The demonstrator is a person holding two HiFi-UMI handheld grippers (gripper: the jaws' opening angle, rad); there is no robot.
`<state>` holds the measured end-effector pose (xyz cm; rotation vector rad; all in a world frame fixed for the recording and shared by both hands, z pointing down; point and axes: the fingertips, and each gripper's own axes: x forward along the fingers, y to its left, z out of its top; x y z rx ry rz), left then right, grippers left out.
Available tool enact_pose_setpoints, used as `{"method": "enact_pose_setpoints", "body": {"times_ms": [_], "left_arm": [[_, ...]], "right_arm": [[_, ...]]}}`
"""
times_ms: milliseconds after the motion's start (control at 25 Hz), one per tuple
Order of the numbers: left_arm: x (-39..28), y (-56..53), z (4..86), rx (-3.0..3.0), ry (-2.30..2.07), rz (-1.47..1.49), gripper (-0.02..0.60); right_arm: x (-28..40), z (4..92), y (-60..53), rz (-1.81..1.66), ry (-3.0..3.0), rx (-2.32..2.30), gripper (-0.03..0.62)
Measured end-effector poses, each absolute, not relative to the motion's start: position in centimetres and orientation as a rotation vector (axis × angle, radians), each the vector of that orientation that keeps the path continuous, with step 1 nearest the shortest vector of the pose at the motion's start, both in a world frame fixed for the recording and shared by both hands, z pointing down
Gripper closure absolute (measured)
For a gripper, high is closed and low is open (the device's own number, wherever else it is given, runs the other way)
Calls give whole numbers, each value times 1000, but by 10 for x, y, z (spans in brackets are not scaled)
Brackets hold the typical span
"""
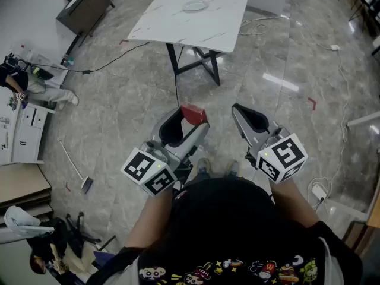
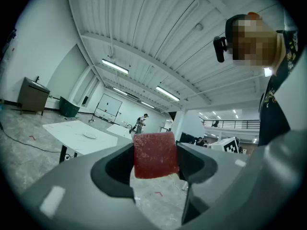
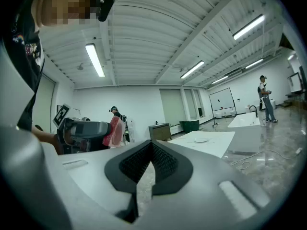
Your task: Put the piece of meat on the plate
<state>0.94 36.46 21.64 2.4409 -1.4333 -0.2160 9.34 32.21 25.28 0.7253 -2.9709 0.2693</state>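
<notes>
One piece of meat [image 2: 155, 155], a red, squarish block, sat clamped between the jaws of the left gripper [image 1: 189, 121]. The jaws stood wide apart, their dark pads pressing on the block's two sides. The block was held in the air over the floor [image 1: 119, 94], in front of the person and well apart from the table.

One right gripper [image 3: 151, 152] was held level beside the left. Its jaws were brought together at the tips, with nothing between them.

Two marker cubes, one on each gripper: left [image 1: 150, 171], right [image 1: 282, 157].

One plate [image 1: 195, 6], pale and round, lay near the far edge of the table, with nothing seen on it.

One table [image 1: 172, 25], with a white marbled top on a dark crossed frame, stood ahead of both grippers.

One floor of grey polished stone, with several cables [image 1: 113, 61] running across it.

One dark cabinet [image 1: 85, 9] stood against the wall at the far left.

One person [image 2: 140, 123] stood in the distance beyond the table, seen small in the left gripper view.
</notes>
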Motion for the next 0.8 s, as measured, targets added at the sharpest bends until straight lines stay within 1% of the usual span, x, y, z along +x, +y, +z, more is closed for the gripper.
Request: {"method": "enact_pose_setpoints", "body": {"times_ms": [520, 800], "left_arm": [[-5, 357, 216, 2420, -1452, -232, 192], [11, 339, 224, 2400, -1466, -214, 192]], "right_arm": [[86, 250, 307, 244, -2976, 733, 572], [119, 262, 295, 265, -2941, 734, 572]]}}
